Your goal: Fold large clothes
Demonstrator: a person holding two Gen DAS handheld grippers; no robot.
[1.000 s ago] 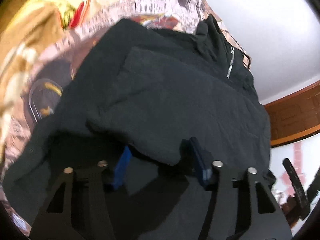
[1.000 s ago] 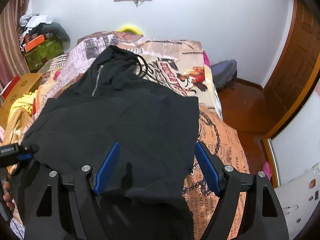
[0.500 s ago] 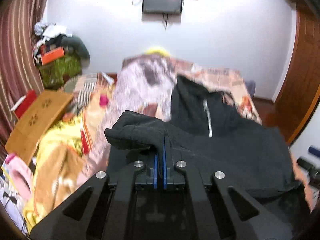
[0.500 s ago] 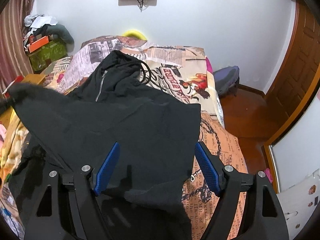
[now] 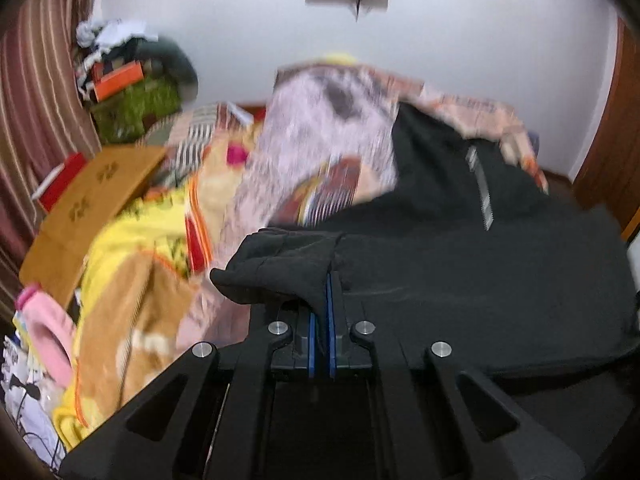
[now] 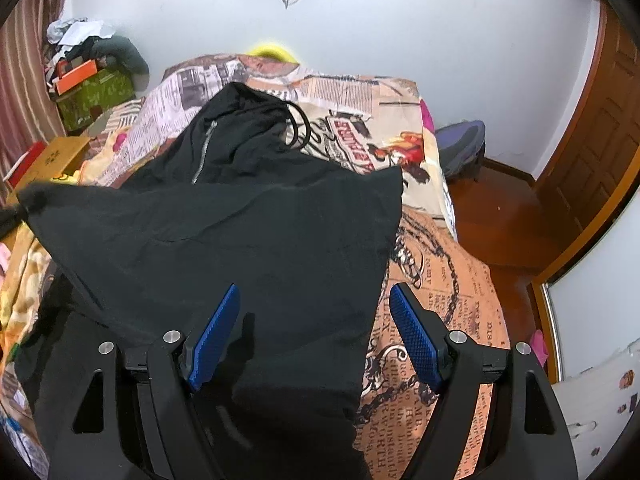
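On the bed (image 6: 460,280), left hand-held gripper (image 5: 320,300) is pinching black hoodie (image 6: 240,240) edge, right hand-held gripper (image 6: 314,320) is hovering apart; thin pinch risks fabric slipping free mid-fold.

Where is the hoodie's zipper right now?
In the right wrist view the zipper runs down the black hoodie at upper left of centre, just left of its looped drawstring, on the newspaper-print bedspread.

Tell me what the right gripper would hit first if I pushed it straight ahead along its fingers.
Most likely the black hoodie: its fabric fills the space ahead of the open right gripper and lies over the printed bedspread. Depth is hard to judge through the fisheye.
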